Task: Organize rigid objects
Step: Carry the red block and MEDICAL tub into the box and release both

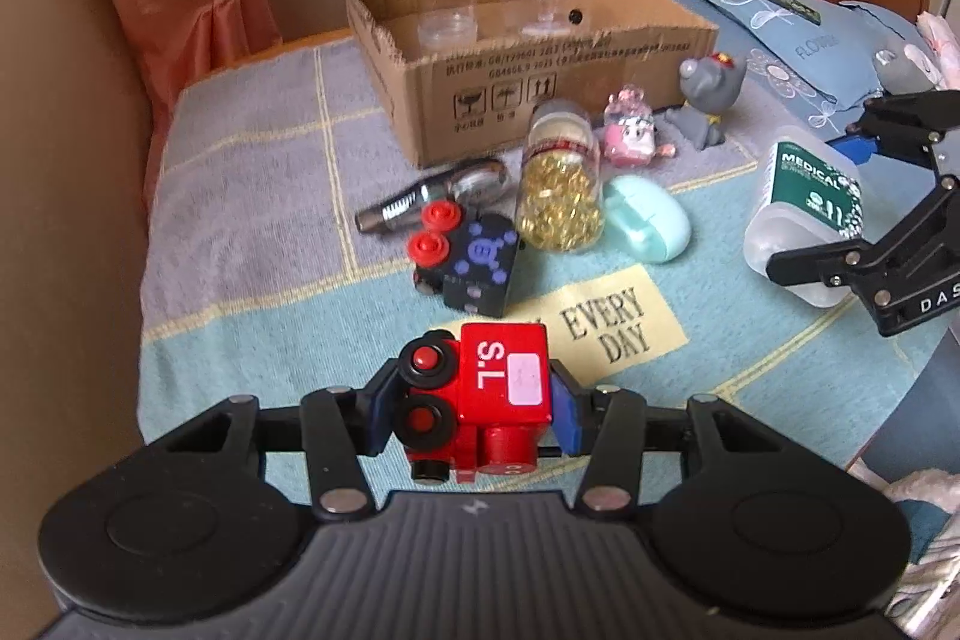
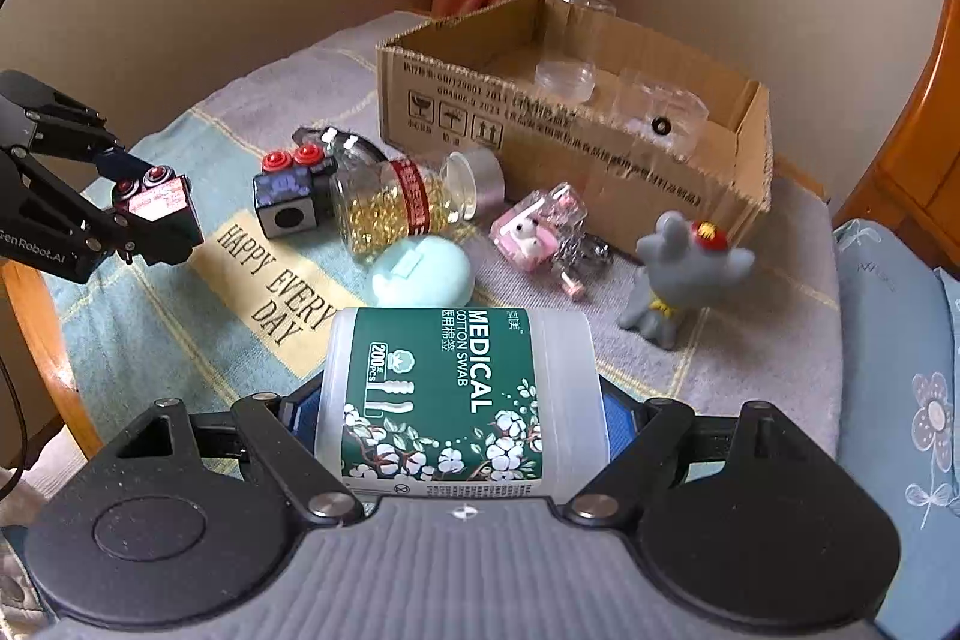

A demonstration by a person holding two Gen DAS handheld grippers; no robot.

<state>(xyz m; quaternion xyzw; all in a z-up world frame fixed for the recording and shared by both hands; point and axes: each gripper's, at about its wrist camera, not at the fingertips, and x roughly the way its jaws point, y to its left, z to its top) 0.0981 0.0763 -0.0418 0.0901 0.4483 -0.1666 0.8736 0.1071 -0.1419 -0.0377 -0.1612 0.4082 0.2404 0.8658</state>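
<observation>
Two grippers each hold something above the towel: the left gripper (image 1: pixel 474 409) clamps a red toy train (image 1: pixel 480 403), the right gripper (image 2: pixel 459 412) a cotton swab tub (image 2: pixel 459 394). The far cardboard box (image 1: pixel 480 112) holds only clear containers, while six other items lie outside, so sorting looks barely begun.

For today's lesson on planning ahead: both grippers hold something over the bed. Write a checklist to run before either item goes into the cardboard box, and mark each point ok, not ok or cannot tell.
1. Left gripper jaws closed on the red toy train: ok.
2. Right gripper jaws closed on the cotton swab tub: ok.
3. Cardboard box open at the top: ok.
4. Free floor space in the box beside the clear plastic containers: ok, some bare cardboard shows.
5. Path from the train to the box free of clutter: not ok; the black toy block and the jar of gold capsules lie between, so lift over them.
6. Grip firm enough for the carry: cannot tell.
</observation>
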